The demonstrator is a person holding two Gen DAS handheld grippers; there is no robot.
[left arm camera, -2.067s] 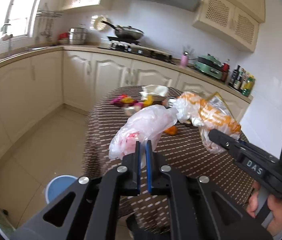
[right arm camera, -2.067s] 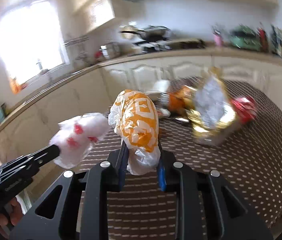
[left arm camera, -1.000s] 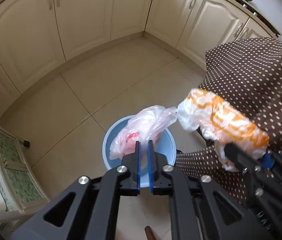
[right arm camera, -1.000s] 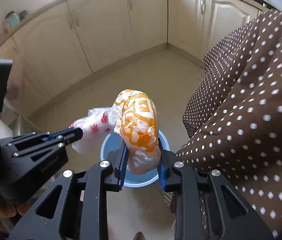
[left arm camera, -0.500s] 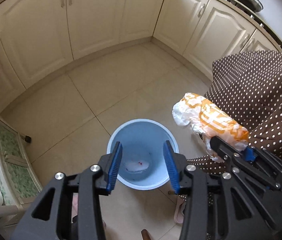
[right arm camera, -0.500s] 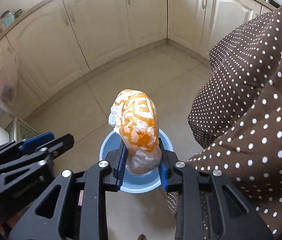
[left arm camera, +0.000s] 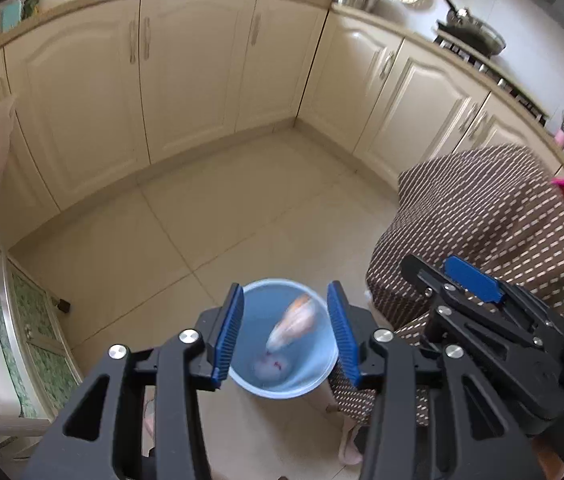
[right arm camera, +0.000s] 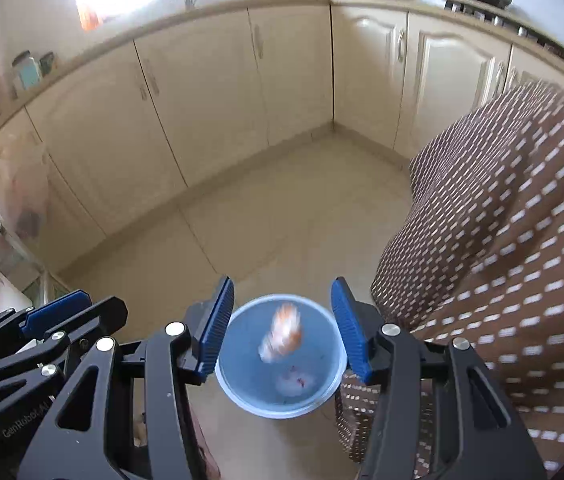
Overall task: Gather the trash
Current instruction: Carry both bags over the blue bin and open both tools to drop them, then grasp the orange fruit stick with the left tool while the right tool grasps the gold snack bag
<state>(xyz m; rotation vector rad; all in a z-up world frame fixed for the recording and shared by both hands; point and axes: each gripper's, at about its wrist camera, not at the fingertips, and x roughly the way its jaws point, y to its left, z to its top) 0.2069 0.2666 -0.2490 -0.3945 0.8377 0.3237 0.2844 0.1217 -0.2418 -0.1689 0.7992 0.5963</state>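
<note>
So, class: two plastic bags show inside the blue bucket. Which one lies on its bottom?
The white bag with red marks lies on the blue bucket bottom. The orange-and-white bag appears blurred above it.

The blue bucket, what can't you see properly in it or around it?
- Orange-and-white bag: motion-blurred in both wrist views; its print is unreadable.
- Pink-and-white bag at the bottom of the blue bucket: blurred and small.
- Bucket's near side, left wrist view: partly covered by the left gripper.
- Tabletop: cut off by the right edge.
</note>
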